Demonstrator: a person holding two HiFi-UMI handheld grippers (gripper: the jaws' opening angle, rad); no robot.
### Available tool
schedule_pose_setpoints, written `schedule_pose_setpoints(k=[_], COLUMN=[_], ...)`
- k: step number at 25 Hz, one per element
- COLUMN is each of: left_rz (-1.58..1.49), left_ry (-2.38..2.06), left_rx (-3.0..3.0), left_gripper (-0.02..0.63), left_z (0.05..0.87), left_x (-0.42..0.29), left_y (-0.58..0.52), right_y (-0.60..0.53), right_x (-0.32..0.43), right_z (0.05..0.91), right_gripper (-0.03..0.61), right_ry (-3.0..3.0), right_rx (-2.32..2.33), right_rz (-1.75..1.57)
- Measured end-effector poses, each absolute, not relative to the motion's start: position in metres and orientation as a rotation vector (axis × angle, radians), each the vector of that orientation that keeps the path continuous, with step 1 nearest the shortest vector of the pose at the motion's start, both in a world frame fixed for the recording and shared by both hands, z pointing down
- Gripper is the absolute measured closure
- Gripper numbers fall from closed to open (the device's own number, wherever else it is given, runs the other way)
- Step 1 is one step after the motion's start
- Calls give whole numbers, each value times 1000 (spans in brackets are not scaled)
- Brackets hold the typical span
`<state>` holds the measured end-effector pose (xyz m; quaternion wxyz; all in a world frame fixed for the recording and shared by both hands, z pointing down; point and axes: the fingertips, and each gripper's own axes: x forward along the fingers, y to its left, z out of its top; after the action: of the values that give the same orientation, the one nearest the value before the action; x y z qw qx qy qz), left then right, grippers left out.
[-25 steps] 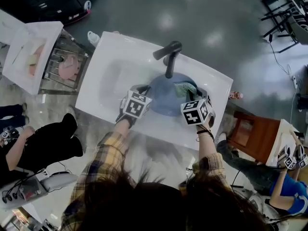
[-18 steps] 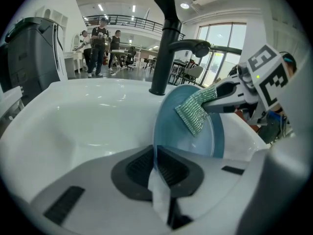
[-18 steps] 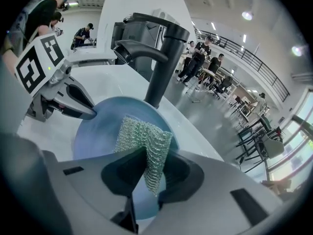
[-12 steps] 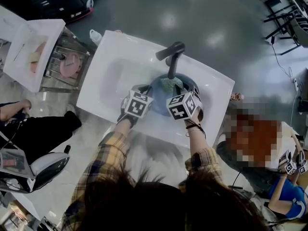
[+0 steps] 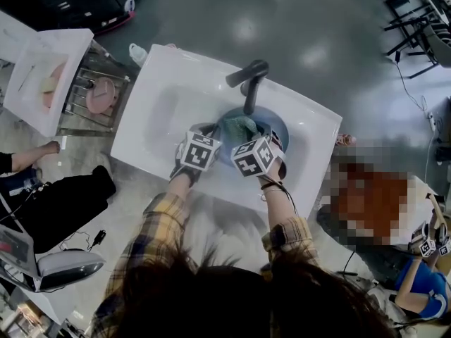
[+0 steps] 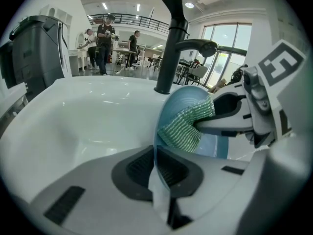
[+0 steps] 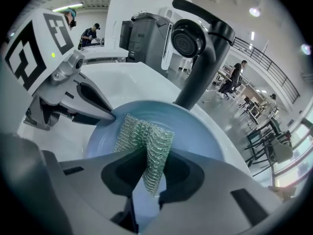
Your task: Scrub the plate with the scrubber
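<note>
At a white rectangular sink [image 5: 158,108], a person in a yellow plaid shirt [image 5: 151,238] holds both grippers just on the near side of the black curved tap [image 5: 248,83]. A round blue plate [image 7: 200,131] stands tilted on edge in the basin, directly under the tap's spout, its hollow face turned towards the right gripper [image 7: 146,175].

The left gripper [image 6: 157,166] comes in from the tap's left with its jaws pinched on the plate's near rim; the thin blue edge runs straight down between the two dark pads.

The right gripper's jaws are clamped on a green mesh scrubber [image 7: 143,140], a crumpled fold of which sticks out past the pads and lies against the plate's face, below the tap's round spray head. Seen from the left gripper view, the scrubber sits on the plate's left part, just right of the tap's upright stem.

Well to the tap's left in the head view, beyond the sink's end, a metal wire rack [image 5: 84,111] holds a pink dish [image 5: 101,94].
</note>
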<state>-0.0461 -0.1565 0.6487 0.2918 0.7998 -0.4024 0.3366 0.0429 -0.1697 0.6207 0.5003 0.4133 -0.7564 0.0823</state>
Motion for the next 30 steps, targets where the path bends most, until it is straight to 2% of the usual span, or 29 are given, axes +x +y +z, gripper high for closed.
schedule_pose_setpoints(k=[16,30], left_rz=[926,915], left_ry=[-1087,-1073], left_rx=[2147,2159], left_gripper=[586,586], left_z=[652,649], left_x=[-46,-45], left_y=[-158,-159], right_y=[-122,-99], right_x=[50,119], right_z=[659,669], right_gripper=[479,476], right_ry=[-1778,-1666], right_rx=[893,986], right_rz=[233,326])
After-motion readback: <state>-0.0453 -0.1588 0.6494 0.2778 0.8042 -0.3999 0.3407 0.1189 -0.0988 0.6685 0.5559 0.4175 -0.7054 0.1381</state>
